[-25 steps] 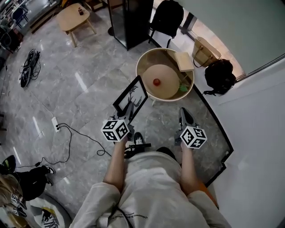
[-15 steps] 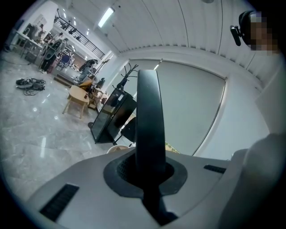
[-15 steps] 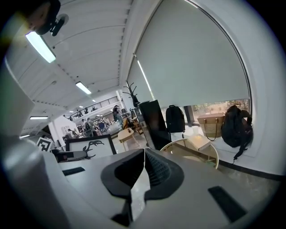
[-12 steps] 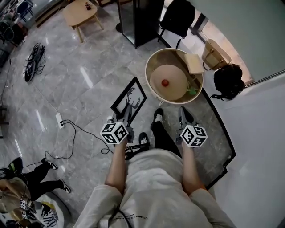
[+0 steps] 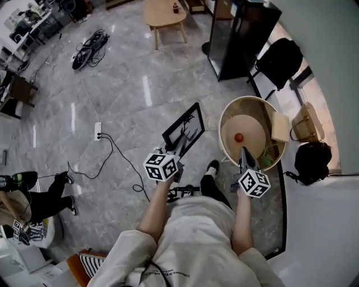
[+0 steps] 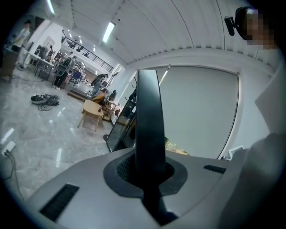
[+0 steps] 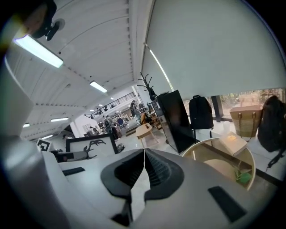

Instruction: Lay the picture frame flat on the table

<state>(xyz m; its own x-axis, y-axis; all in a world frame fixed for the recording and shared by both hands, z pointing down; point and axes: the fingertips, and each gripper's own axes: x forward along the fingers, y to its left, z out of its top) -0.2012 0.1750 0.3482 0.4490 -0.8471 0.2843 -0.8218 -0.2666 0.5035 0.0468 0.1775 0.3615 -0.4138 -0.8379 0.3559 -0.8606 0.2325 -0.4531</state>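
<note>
The picture frame (image 5: pixel 184 130), black-rimmed with a white picture of a black deer figure, hangs tilted in the air above the grey floor. My left gripper (image 5: pixel 180 148) is shut on its near edge. In the left gripper view that black edge (image 6: pixel 149 120) stands upright between the closed jaws. My right gripper (image 5: pixel 245 159) is shut with nothing in it and sits over the near rim of the round beige table (image 5: pixel 225 119). The right gripper view shows the frame (image 7: pixel 89 147) at the left and that gripper's (image 7: pixel 143 166) pads meeting.
On the round table lie a small red thing (image 5: pixel 239 137) and a pale box (image 5: pixel 280 128). Around it stand a black cabinet (image 5: pixel 241 39), two black backpacks (image 5: pixel 283 59) (image 5: pixel 314 160) and a woven bag (image 5: pixel 309 123). A low wooden table (image 5: pixel 164 12), floor cables (image 5: pixel 90 42) and a power strip (image 5: pixel 98 132) lie farther off.
The person has walked on, so the round table now lies at the right under the right gripper. The frame has stayed in the left gripper's hold, carried along.
</note>
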